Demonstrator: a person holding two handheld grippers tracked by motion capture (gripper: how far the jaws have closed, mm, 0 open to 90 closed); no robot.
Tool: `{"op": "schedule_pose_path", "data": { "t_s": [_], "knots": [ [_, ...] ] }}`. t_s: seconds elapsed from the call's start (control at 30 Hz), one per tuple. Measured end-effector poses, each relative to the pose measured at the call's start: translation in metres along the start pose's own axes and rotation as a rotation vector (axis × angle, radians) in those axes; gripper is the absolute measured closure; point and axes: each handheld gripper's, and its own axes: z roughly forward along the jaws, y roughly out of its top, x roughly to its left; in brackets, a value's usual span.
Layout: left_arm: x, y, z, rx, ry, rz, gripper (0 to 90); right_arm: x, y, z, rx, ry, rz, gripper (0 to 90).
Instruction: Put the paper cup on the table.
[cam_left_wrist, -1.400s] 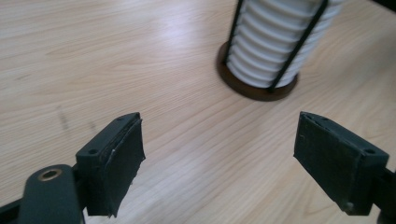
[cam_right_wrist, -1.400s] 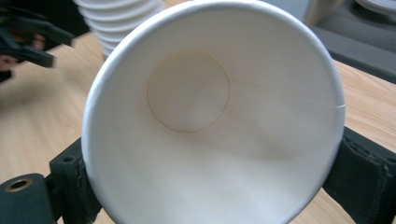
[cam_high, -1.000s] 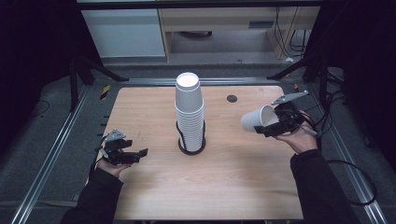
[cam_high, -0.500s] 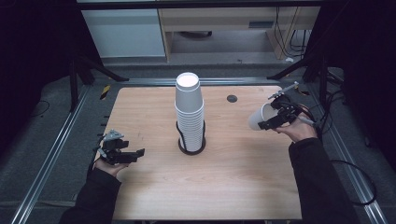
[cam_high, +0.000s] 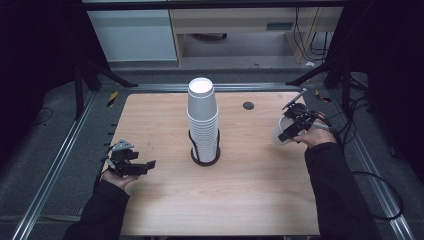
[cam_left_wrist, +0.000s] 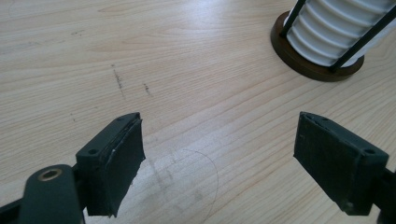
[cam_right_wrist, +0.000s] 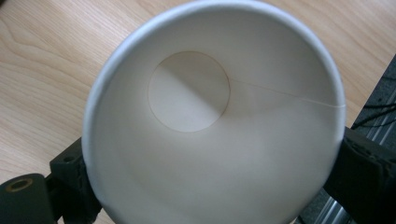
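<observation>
One paper cup (cam_right_wrist: 215, 121) sits clamped between the right tongs (cam_high: 289, 131).

We count one tall stack of white cups (cam_high: 203, 117) in one holder (cam_high: 205, 156), and one loose cup (cam_high: 279, 133) right of it.

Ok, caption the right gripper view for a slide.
Right tool grips an empty white paper cup, mouth toward the camera, above the wooden table.

No readable text, label, brand, number or sign before you, none on the cup (cam_right_wrist: 215, 126), none on the stack (cam_high: 203, 120), none on the table (cam_high: 250, 195)
</observation>
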Motion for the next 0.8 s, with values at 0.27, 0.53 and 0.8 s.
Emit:
{"op": "schedule_pose_path", "data": {
  "t_s": [0.27, 0.53, 0.8],
  "knots": [
    [-0.001, 0.0, -0.001, -0.003, -0.004, 0.002, 15.0, 0.0, 0.001, 0.02, 0.103, -0.019, -0.033, 7.4],
    [-0.001, 0.0, 0.0, 0.004, -0.005, 0.005, 15.0, 0.002, 0.001, 0.031, 0.162, -0.011, -0.057, 7.3],
    [-0.001, 0.0, 0.001, 0.006, -0.009, 0.006, 15.0, 0.004, -0.001, 0.042, 0.212, -0.002, -0.119, 7.1]
  ]
}}
